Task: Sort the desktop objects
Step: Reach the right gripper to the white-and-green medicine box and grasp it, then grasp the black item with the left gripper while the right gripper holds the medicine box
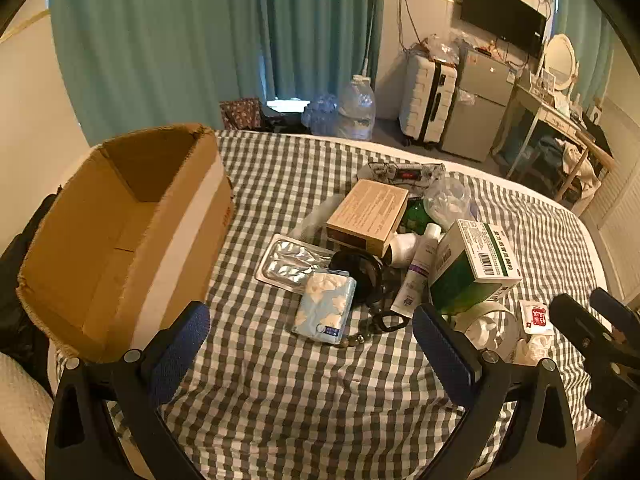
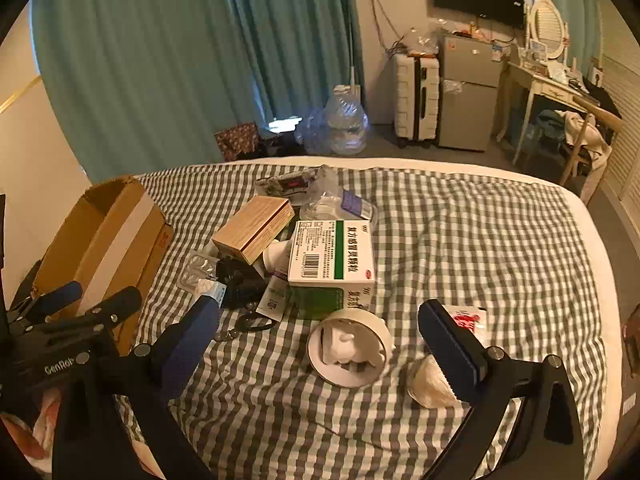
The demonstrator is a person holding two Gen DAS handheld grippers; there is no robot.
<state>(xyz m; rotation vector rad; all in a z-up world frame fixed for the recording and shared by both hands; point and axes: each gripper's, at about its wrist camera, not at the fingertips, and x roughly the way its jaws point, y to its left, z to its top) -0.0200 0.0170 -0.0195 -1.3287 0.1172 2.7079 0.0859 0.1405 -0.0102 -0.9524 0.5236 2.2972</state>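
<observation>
A heap of small objects lies on the checked cloth: a tan box (image 1: pixel 368 210), a green-and-white medicine box (image 1: pixel 474 264), a silver blister pack (image 1: pixel 290 262), a pale blue tissue pack (image 1: pixel 326 306), a white tube (image 1: pixel 418 276) and a round white container (image 2: pixel 348 346). An open cardboard box (image 1: pixel 120 232) stands at the left. My left gripper (image 1: pixel 312 354) hangs open above the cloth, just short of the tissue pack, holding nothing. My right gripper (image 2: pixel 320 354) is open too, its fingers either side of the round white container without touching it.
A red-and-white sachet (image 2: pixel 466 318) and a crumpled clear wrapper (image 2: pixel 430 384) lie near my right gripper's right finger. Bare checked cloth (image 2: pixel 480 248) spreads to the right of the heap. Beyond the bed stand a water jug (image 1: pixel 356 106), a suitcase (image 1: pixel 426 100) and a small fridge (image 1: pixel 478 104).
</observation>
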